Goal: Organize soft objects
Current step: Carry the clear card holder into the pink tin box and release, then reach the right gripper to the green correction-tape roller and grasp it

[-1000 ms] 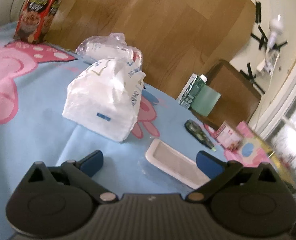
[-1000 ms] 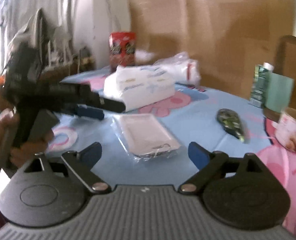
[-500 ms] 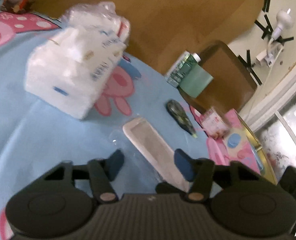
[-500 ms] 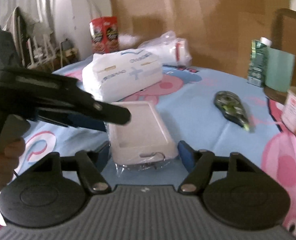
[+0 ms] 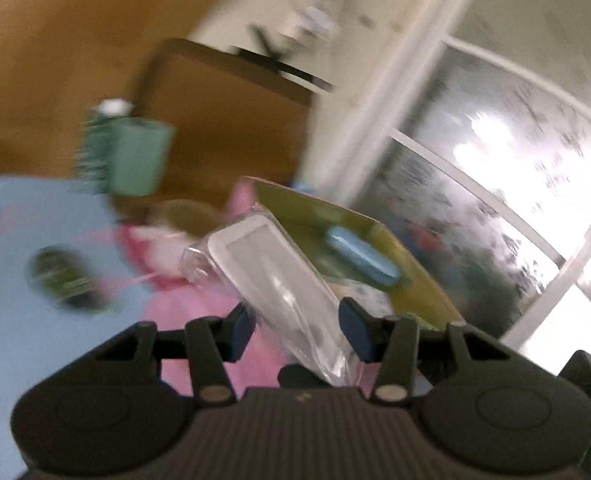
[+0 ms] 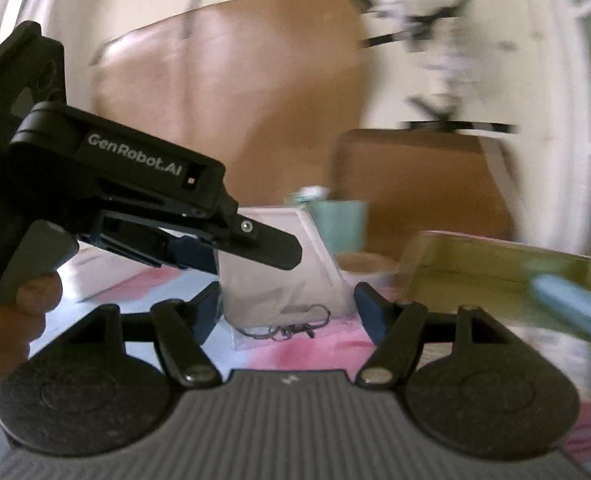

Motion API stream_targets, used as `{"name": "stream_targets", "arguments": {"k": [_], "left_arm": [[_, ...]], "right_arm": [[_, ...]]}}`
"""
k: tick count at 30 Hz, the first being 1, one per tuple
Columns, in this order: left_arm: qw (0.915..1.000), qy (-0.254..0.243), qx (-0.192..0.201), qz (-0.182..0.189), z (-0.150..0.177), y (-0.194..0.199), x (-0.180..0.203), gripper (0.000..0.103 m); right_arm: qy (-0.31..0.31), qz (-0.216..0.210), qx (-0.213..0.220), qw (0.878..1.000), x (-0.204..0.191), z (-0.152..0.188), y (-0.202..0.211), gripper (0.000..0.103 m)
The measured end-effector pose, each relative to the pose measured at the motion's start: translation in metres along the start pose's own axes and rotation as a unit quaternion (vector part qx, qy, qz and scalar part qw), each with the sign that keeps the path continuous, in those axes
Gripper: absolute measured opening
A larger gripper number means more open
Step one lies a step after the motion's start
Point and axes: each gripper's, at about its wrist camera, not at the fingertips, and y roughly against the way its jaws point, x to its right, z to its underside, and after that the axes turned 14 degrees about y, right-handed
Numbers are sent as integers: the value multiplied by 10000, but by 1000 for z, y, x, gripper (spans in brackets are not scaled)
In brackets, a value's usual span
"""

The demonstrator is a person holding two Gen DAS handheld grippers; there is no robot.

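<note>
Left wrist view: the left claw (image 5: 291, 330), just closed, gripped the white rectangular pad in clear plastic wrap (image 5: 273, 276), lifted clear of the counter (image 5: 35, 332) toward the yellow-green open box (image 5: 407, 256), presumably its destination. Right wrist view: the right claw (image 6: 287, 312) stood part-open around the pad's near end (image 6: 279, 276); contact unclear.

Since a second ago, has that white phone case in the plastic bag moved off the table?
Yes. The white phone case lay flat on the blue tablecloth; now the left gripper, whose jaws just closed, holds it raised and tilted toward the yellow-green box.
</note>
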Motion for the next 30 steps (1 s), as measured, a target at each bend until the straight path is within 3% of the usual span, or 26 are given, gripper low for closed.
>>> {"name": "stream_targets", "arguments": {"k": [6, 10, 13, 17, 22, 26, 30], "left_arm": [[9982, -366, -433, 189, 6, -84, 53, 46], [9966, -588, -581, 43, 12, -129, 74, 47], [9957, -658, -643, -104, 15, -144, 78, 50], [9959, -713, -533, -156, 16, -135, 73, 55], [9972, -689, -306, -12, 9, -93, 56, 57], [9975, -698, 105, -43, 12, -40, 30, 62], [9968, -439, 482, -454, 18, 11, -19, 63]], "right_arm": [[-359, 881, -202, 9953, 67, 30, 13, 73], [-462, 1312, -383, 9895, 96, 46, 10, 74], [-380, 1870, -586, 9799, 106, 56, 4, 77], [-725, 1971, -456, 9766, 117, 66, 14, 78], [-843, 1922, -63, 9777, 108, 57, 28, 77], [-807, 1610, 357, 9830, 92, 38, 34, 76], [-585, 1010, 521, 9918, 64, 20, 31, 68]]}}
